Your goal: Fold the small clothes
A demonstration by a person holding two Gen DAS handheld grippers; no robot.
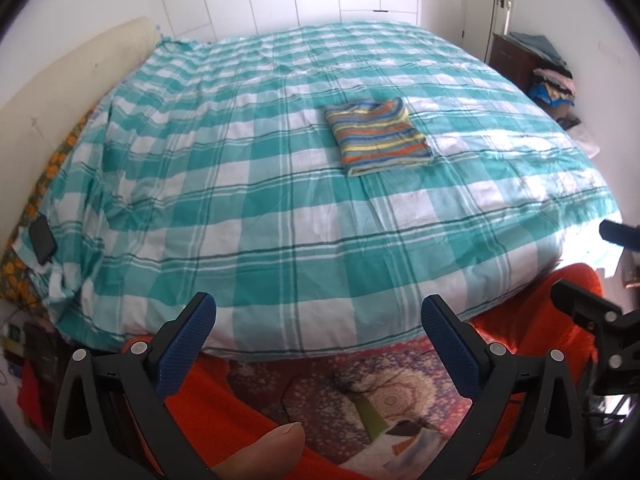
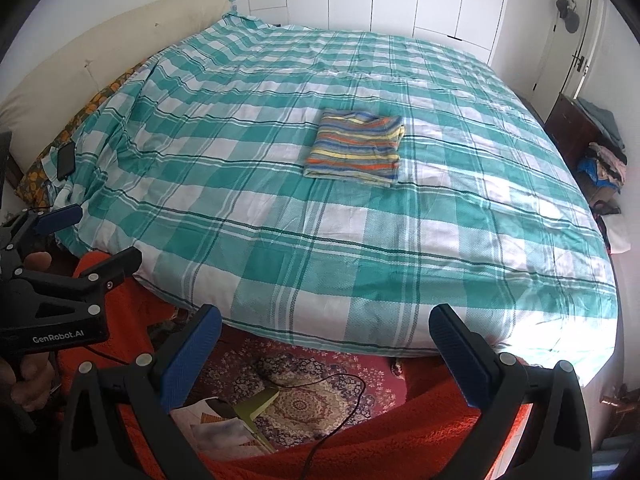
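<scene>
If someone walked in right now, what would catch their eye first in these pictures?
First, the teal-and-white checked bedspread that fills both views. Next, the striped garment, lying folded in a neat rectangle near the middle of the bed. Both the left gripper and the right gripper hang off the near edge of the bed over a patterned rug, jaws wide open and holding nothing.

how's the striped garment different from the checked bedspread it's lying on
The striped garment is folded into a small neat rectangle; the checked bedspread is spread open across the whole bed. The garment has thin stripes of blue, orange, yellow and green; the bedspread has big teal and white checks. The garment looks smooth; the bedspread is creased. Both are patterned cloth.
</scene>
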